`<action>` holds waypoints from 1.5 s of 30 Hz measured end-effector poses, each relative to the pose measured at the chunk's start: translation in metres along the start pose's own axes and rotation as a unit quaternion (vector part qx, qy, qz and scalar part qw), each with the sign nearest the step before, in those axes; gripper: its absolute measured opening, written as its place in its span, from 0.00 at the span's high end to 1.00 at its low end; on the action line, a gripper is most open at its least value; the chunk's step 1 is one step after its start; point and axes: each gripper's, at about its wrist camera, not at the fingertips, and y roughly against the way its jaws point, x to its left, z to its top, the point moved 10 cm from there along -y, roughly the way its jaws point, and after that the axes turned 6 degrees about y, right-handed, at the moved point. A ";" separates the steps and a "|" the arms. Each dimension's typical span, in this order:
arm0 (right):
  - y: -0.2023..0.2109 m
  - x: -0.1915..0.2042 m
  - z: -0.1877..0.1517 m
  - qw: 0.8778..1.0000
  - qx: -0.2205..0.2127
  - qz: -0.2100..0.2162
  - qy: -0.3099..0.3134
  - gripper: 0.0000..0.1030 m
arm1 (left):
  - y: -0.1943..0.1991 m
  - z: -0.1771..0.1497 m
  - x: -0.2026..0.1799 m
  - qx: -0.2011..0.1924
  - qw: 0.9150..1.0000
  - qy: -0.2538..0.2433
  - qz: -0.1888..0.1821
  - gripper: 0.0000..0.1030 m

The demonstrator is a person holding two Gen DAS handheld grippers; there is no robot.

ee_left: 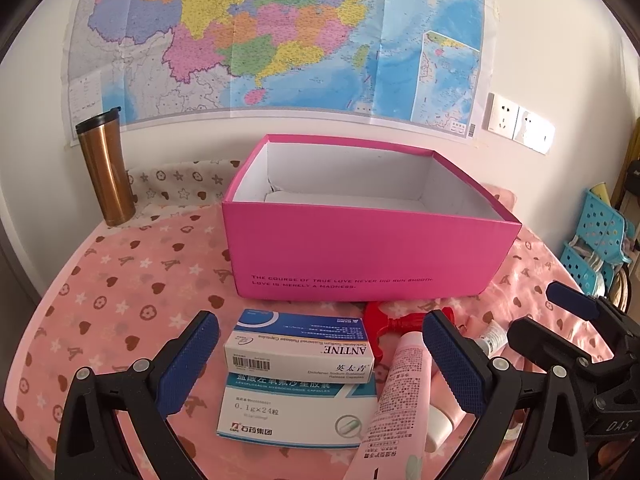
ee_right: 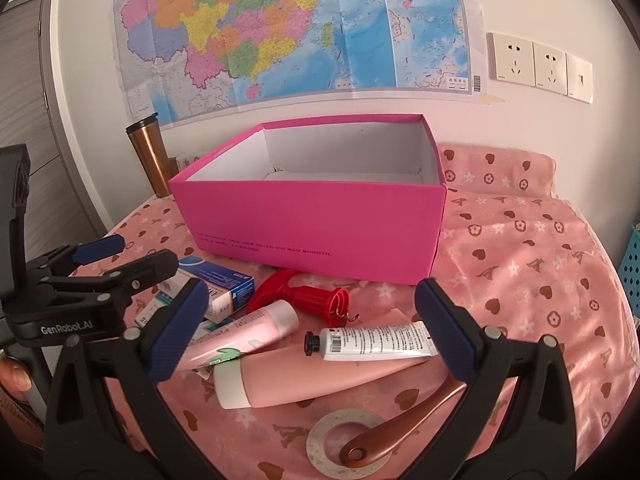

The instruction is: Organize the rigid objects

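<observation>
left wrist: left gripper [ee_left: 320, 364] jaws spread, gripping nothing, stacked medicine boxes [ee_left: 300, 354] between them, pink box [ee_left: 360, 256] beyond; right wrist: right gripper [ee_right: 308, 330] jaws spread over white tube [ee_right: 372, 344], likely to roll off the pink tube [ee_right: 320, 376] if nudged.

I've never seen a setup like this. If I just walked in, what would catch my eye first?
Most likely the bright pink box, open on top and sitting in the middle of the pink patterned cloth. Behind it a large colourful map covers the wall, with a copper tumbler standing at the box's left. In front of the box lies a jumble of medicine boxes, tubes and a red plastic piece, framed by two open grippers.
</observation>
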 end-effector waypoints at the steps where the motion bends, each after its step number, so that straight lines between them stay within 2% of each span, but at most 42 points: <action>1: 0.000 0.001 0.000 1.000 0.000 0.001 0.001 0.00 | 0.000 0.000 0.000 0.000 1.000 -0.001 0.000 0.00; 19: -0.002 0.003 0.001 1.000 0.001 0.011 0.000 0.01 | 0.000 -0.001 -0.002 -0.001 1.000 0.000 0.001 0.00; 31: -0.012 0.000 -0.002 1.000 0.017 0.021 -0.002 0.10 | -0.005 -0.002 -0.006 0.006 1.000 -0.001 -0.001 0.00; 34: -0.020 -0.004 -0.006 0.999 0.035 0.028 -0.005 0.17 | -0.010 -0.005 -0.005 0.012 1.000 0.003 -0.002 0.00; 38: -0.036 -0.005 -0.013 0.997 0.067 0.041 -0.006 0.37 | -0.014 -0.009 0.000 0.019 1.000 0.007 -0.004 0.00; 44: -0.064 -0.002 -0.021 0.991 0.115 0.064 -0.011 0.57 | -0.021 -0.013 0.005 0.030 1.000 0.009 -0.004 0.00; 45: -0.068 -0.003 -0.022 0.990 0.121 0.065 -0.016 0.57 | -0.022 -0.014 0.006 0.031 0.999 0.010 -0.004 0.00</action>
